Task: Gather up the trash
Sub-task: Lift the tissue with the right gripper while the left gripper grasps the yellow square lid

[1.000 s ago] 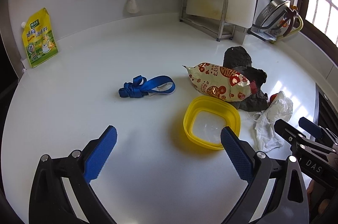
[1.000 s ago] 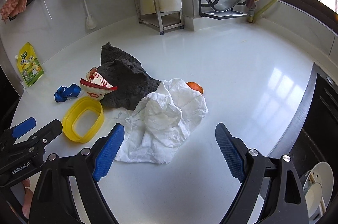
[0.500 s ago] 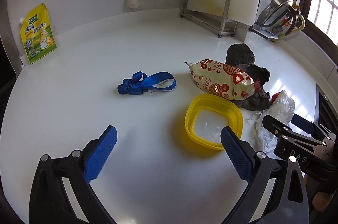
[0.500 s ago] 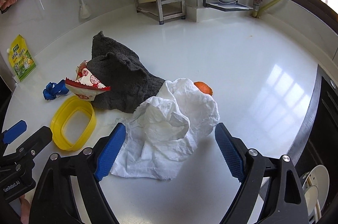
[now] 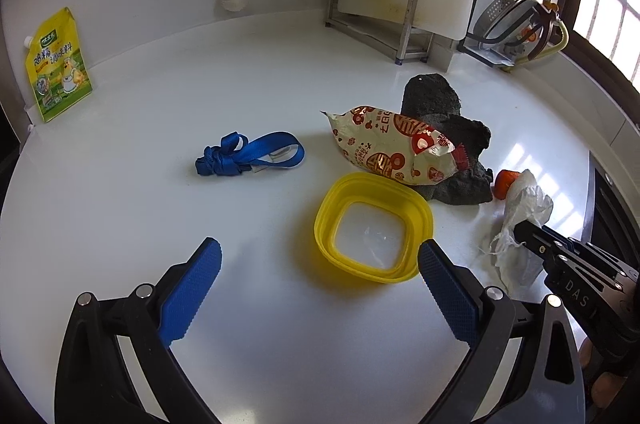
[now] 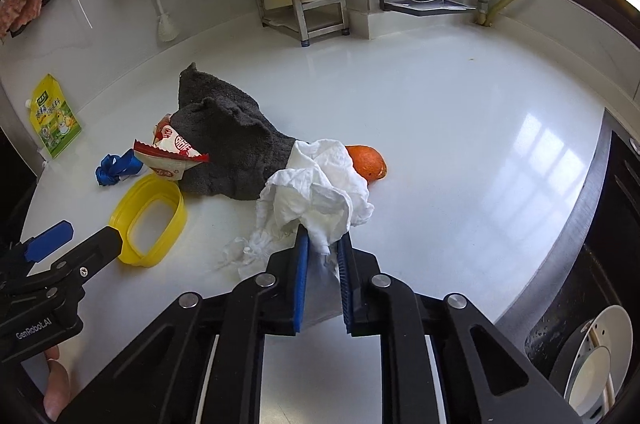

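My right gripper [image 6: 323, 249] has just closed on the crumpled tissue [image 6: 316, 192]; left gripper [image 5: 320, 266] gapes empty. I lift slowly, so trailing shreds clear the orange peel [image 6: 366, 162].

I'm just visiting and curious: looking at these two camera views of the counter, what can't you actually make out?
- Orange scrap: right wrist view, mostly covered by the crumpled white tissue; its kind is unclear.
- Snack wrapper: right wrist view, its far end is behind the dark grey cloth.
- Right gripper: left wrist view, its pads are buried in tissue.
- Yellow pouch: left wrist view, the small print is unreadable.
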Demonstrator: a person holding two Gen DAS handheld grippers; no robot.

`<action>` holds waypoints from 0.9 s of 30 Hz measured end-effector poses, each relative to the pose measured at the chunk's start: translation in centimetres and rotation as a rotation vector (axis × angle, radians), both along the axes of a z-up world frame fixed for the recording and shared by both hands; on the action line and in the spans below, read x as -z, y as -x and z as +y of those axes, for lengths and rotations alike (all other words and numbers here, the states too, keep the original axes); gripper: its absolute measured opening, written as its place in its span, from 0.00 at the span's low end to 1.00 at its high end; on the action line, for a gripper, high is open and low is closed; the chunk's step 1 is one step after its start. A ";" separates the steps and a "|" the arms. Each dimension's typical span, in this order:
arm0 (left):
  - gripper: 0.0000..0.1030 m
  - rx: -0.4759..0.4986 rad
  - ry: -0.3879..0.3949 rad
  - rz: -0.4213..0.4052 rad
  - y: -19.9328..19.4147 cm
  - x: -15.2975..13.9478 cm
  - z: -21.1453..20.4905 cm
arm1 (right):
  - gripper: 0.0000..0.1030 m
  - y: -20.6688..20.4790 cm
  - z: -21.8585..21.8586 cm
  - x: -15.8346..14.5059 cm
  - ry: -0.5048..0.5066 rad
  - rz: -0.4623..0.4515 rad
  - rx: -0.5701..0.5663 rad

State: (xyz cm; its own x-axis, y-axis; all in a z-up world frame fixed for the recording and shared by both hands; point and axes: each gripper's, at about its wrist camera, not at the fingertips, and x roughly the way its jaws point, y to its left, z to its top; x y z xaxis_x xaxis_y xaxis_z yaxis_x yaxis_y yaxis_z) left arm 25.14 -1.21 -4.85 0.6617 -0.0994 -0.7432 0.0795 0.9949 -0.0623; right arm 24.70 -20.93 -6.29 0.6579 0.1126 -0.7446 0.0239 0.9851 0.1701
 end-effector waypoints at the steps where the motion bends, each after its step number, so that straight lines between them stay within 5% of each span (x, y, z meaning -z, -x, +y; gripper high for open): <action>1: 0.94 0.004 -0.004 0.004 -0.1 0.0 -0.3 | 0.12 0.3 -0.5 -0.1 -0.013 -0.006 0.004; 13: 0.94 0.020 -0.030 0.071 -2.1 1.0 -2.8 | 0.12 2.6 -4.0 -0.6 -0.149 -0.044 0.015; 27: 0.93 -0.004 -0.053 0.129 -4.2 2.3 -3.6 | 0.12 3.2 -3.7 -1.0 -0.197 -0.064 -0.022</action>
